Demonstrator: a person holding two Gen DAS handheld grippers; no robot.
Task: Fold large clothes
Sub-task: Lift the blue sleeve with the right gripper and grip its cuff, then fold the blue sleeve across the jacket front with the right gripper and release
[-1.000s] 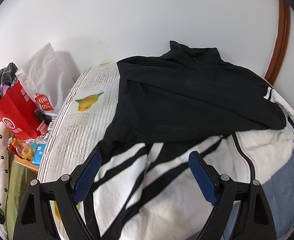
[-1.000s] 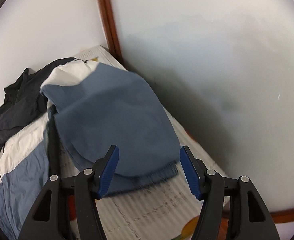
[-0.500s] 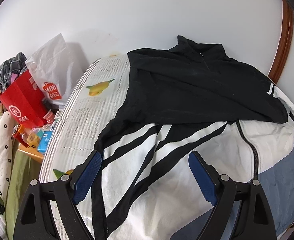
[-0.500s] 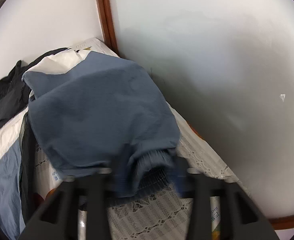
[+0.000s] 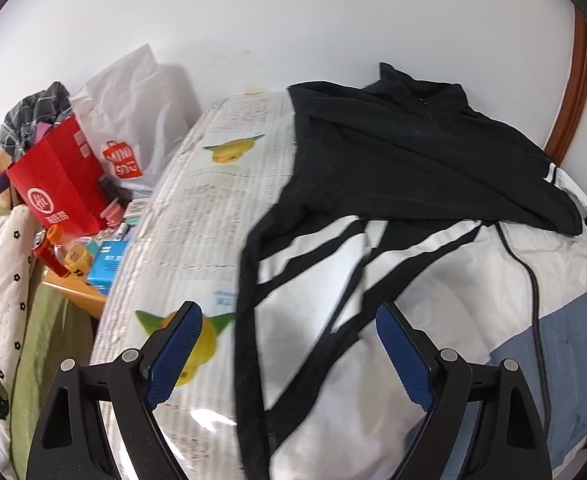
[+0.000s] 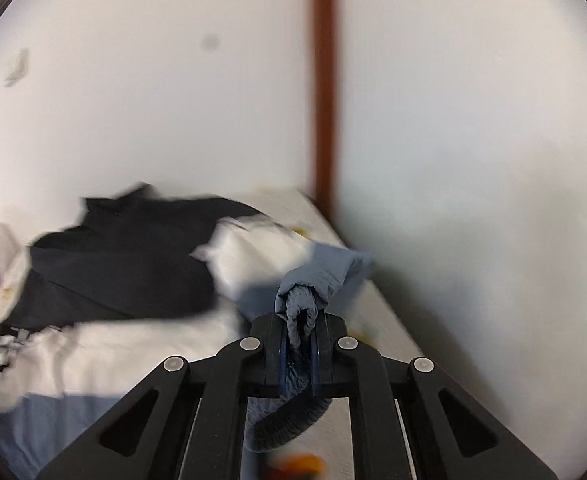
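A large jacket [image 5: 393, 208], black on top, white in the middle and blue-grey at the hem, lies spread on a table with a printed cloth [image 5: 197, 216]. My left gripper [image 5: 289, 352] is open and empty, above the jacket's striped left side. My right gripper [image 6: 298, 326] is shut on the blue-grey sleeve cuff [image 6: 301, 312] and holds it lifted; the sleeve [image 6: 329, 268] trails back to the jacket [image 6: 125, 248].
A red paper bag [image 5: 59, 184], a white plastic bag [image 5: 133, 120], bottles and small boxes stand on a low wooden surface left of the table. White walls with a brown wooden strip [image 6: 323, 92] close the back and right.
My right gripper has closed on the sleeve cuff and lifted it up and to the left. My left gripper has drawn back towards the table's near left.
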